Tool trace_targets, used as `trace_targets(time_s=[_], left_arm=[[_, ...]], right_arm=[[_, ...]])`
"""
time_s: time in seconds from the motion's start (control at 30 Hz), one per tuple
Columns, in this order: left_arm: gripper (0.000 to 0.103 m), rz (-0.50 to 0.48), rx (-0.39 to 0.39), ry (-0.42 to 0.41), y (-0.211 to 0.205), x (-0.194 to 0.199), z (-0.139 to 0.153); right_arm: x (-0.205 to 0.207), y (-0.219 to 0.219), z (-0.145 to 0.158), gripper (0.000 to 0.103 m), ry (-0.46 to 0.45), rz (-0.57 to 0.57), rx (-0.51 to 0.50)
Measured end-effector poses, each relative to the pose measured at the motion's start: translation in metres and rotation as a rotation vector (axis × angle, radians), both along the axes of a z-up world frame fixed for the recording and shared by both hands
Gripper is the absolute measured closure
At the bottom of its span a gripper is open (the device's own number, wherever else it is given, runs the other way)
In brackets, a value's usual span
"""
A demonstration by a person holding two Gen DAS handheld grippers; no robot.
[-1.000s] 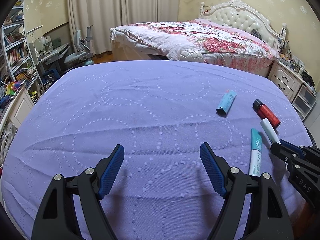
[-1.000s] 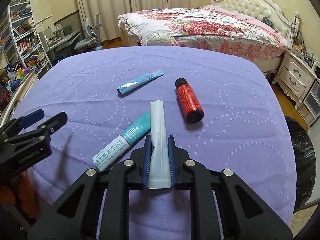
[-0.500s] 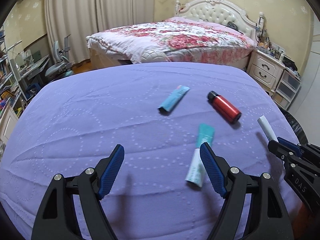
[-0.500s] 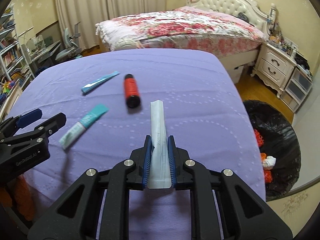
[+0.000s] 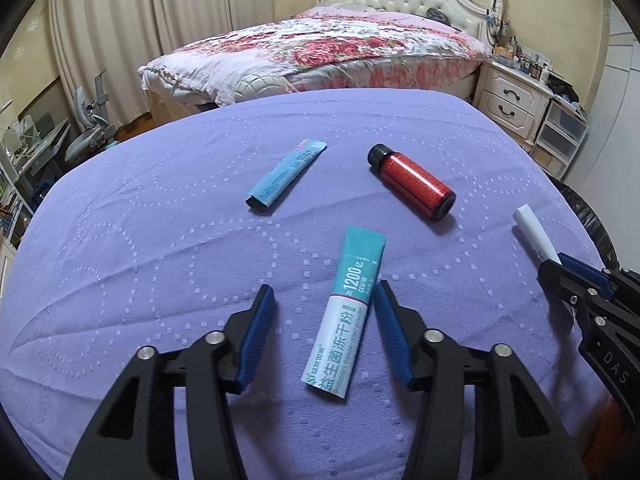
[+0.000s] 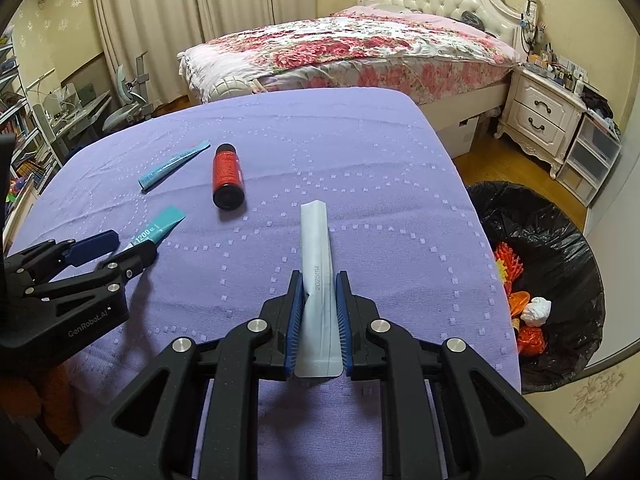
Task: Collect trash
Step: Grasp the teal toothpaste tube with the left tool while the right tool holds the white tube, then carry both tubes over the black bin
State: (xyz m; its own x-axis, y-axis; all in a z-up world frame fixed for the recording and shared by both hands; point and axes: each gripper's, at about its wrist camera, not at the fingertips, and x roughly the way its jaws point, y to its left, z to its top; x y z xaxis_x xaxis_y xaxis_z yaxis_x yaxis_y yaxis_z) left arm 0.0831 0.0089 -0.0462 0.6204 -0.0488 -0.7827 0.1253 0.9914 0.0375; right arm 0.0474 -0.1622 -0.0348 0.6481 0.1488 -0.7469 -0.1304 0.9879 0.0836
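The right gripper had its blue-padded jaws pressed onto a long, flat, pale grey-white sachet, pinching it along its lower half. The sachet stuck straight forward from the jaws, its far end reaching the middle of the right wrist frame above the purple quilted cloth of the worktop. In the left wrist view the same sachet showed at the right edge, poking out of the right gripper over the worktop's right margin.

The left gripper had its jaws spread wide, with a clear gap between the blue pads. A teal-and-white printed powder sachet lay flat on the worktop between them, in the lower centre of the frame. It sat much closer to the right-hand pad, just beside it; whether they touched could not be told. The left-hand pad stood well apart from it.

Farther up the frame lay a small light-blue flat sachet and, to its right, a red cylindrical bottle with a black cap on its side, the two apart from each other.

At the right edge of the right wrist frame, beside the worktop on the floor, stood a bin lined with a black plastic bag, holding orange scraps and a crumpled white wad.
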Motion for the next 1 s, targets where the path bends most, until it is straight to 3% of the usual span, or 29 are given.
trace_targets(time_s=[0.2, 0.67, 1.0], left_arm=[[0.083, -0.044, 0.014, -0.017, -0.007, -0.004, 0.001], [0.085, -0.029, -0.056, -0.063, -0.003, -0.015, 0.012], [0.085, -0.041, -0.065, -0.173, -0.016, -0.027, 0.039]], right_arm=[[0.001, -0.001, 0.0, 0.086, 0.005, 0.0, 0.005], [-0.004, -0.003, 0.005, 0.086, -0.017, -0.009, 0.004], [-0.018, -0.014, 0.023, 0.086, -0.073, -0.035, 0.012]])
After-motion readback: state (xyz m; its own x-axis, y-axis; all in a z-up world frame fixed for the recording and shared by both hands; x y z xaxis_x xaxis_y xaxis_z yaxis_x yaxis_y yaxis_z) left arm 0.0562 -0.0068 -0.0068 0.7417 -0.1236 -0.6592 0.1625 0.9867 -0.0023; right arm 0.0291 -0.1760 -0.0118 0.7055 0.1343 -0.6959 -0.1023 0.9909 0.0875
